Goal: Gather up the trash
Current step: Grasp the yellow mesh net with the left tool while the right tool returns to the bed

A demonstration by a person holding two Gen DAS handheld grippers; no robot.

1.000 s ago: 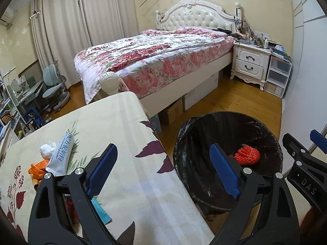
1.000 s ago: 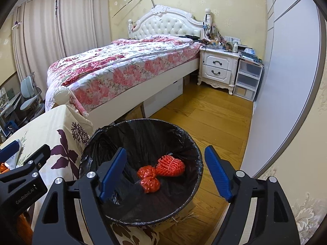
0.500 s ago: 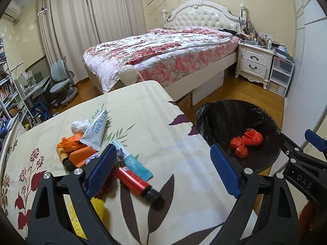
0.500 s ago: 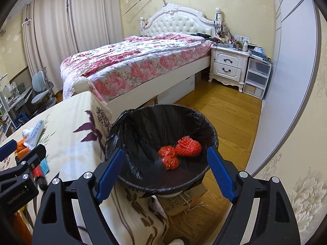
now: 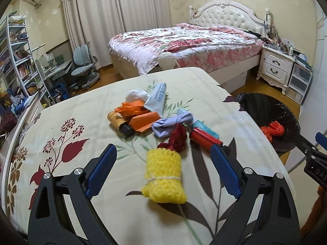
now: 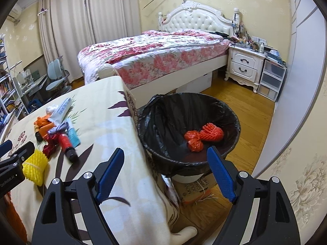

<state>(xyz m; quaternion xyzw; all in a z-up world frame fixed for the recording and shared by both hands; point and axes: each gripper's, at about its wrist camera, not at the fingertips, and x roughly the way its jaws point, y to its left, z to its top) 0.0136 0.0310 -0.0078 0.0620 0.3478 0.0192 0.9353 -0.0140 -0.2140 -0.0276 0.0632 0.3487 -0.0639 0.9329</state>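
Observation:
A pile of trash lies on the cloth-covered table (image 5: pixel 81 110): a yellow foam net (image 5: pixel 163 175) nearest me, a dark red wad (image 5: pixel 176 138), a red tube (image 5: pixel 204 138), a lilac wad (image 5: pixel 173 122), an orange wrapper (image 5: pixel 143 120) and a white tube (image 5: pixel 156 98). My left gripper (image 5: pixel 163 163) stands open above the table, the yellow foam net between its fingers but untouched. My right gripper (image 6: pixel 165 171) is open and empty over the table's edge, beside the black-lined bin (image 6: pixel 204 106). Red foam nets (image 6: pixel 211 132) lie in the bin. The pile (image 6: pixel 57 130) also shows at left in the right wrist view.
A bed (image 5: pixel 184 45) with a floral quilt stands beyond the table, a white nightstand (image 5: pixel 276 67) to its right. A desk chair (image 5: pixel 83 69) and shelves (image 5: pixel 12 61) are at left. A cardboard box (image 6: pixel 196 185) sits under the bin on the wooden floor.
The left gripper has swung left from the bin to over the trash pile, so the yellow net now lies between its fingers. The right gripper has drawn back and left from the bin.

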